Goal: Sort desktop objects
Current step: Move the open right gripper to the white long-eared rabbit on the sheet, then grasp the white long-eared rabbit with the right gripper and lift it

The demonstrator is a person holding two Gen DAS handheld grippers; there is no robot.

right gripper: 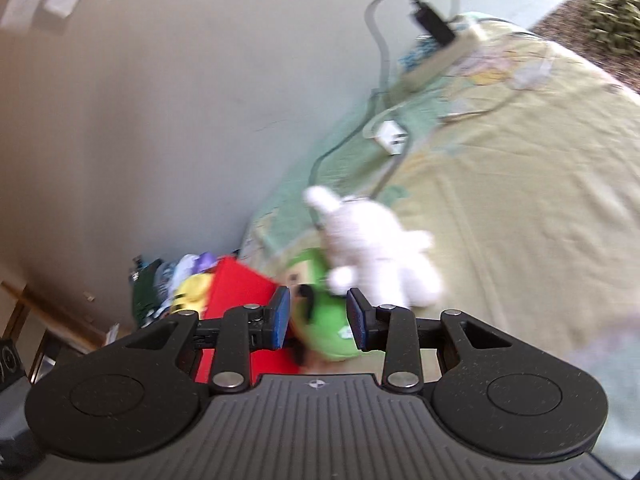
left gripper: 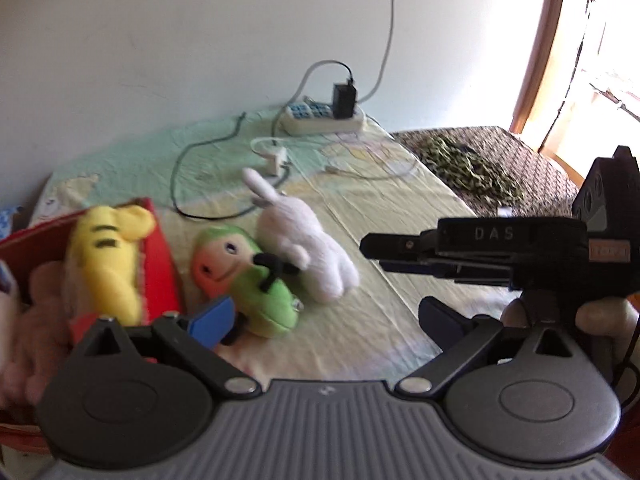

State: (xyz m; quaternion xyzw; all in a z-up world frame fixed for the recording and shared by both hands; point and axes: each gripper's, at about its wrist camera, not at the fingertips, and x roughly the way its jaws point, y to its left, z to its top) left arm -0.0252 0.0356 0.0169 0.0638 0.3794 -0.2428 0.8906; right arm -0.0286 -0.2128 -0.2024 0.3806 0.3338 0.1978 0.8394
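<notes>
A white rabbit plush (left gripper: 304,244) lies on the pale yellow cloth beside a green and orange plush (left gripper: 240,276). A yellow plush (left gripper: 106,264) rests inside a red box (left gripper: 160,264) at the left. My left gripper (left gripper: 326,320) is open wide, its left pad close to the green plush. My right gripper (left gripper: 374,248) hovers to the right of the white plush. In the right wrist view, the right gripper (right gripper: 319,320) is open, and the green plush (right gripper: 328,320) shows between and beyond its pads. The white plush (right gripper: 384,248) and red box (right gripper: 240,288) flank it.
A power strip (left gripper: 324,118) with a black adapter sits by the back wall. Cables and a white charger (left gripper: 276,156) trail over the cloth. A brown patterned surface (left gripper: 500,168) adjoins on the right. A hand (left gripper: 600,316) holds the right gripper. Clutter (right gripper: 160,280) lies behind the box.
</notes>
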